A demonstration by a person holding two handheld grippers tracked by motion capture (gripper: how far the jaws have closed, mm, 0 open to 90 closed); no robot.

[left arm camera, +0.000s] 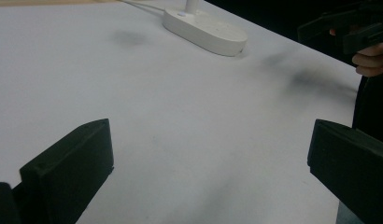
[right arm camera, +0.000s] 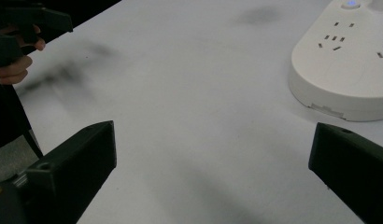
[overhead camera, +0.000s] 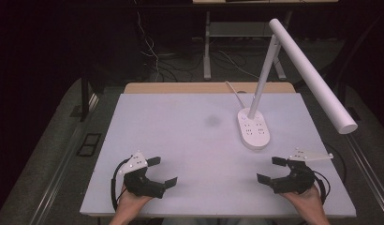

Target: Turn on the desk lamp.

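Lamp base (overhead camera: 254,128) right of centre, tools (overhead camera: 165,171) (overhead camera: 269,169) agape

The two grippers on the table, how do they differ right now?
The left gripper sits near the table's left front corner, far from the white lamp base; the right gripper sits at the right front, close to that base. The left gripper's grey plate tilts up toward the left; the right gripper's plate lies flatter, pointing right. Both are black, hand-held, jaws wide open, holding nothing.
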